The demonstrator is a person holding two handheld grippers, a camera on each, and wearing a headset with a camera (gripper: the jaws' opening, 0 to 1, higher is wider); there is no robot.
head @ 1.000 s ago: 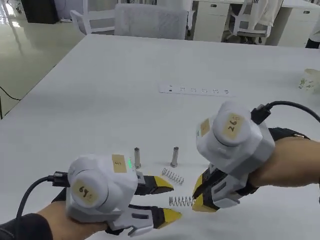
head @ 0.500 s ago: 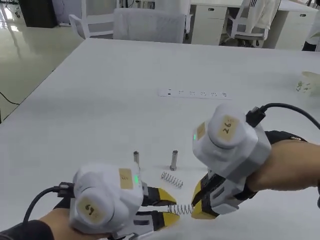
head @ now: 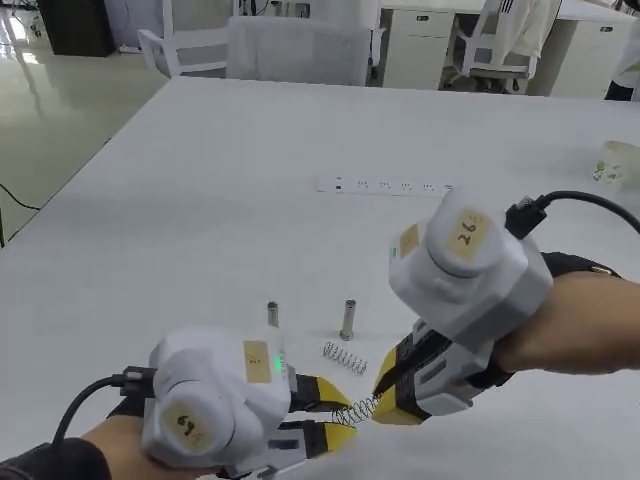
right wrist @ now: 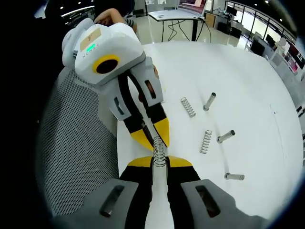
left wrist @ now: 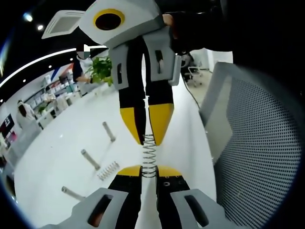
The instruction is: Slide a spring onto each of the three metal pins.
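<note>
A short steel spring (head: 358,409) hangs just above the white table (head: 200,200) between my two grippers. My left gripper (head: 340,412) is shut on its near end and my right gripper (head: 385,400) is shut on its other end. In the left gripper view the spring (left wrist: 149,155) runs from my own jaws (left wrist: 149,171) up to the right gripper (left wrist: 147,138). Three metal pins (right wrist: 209,101), (right wrist: 226,136), (right wrist: 234,177) stand on the table in the right gripper view. Two loose springs (right wrist: 188,107), (right wrist: 206,141) lie beside them. The head view shows two pins (head: 272,314), (head: 348,319) and one loose spring (head: 344,357).
A white power strip (head: 385,186) lies mid-table beyond the pins. A paper cup (head: 618,165) sits at the far right edge. Chairs (head: 300,45) stand past the table's far end. A mesh chair back (left wrist: 257,143) is close to the near edge.
My left gripper has come in from the left and shut on the free end of the spring that the right gripper held. The right gripper has risen slightly.
</note>
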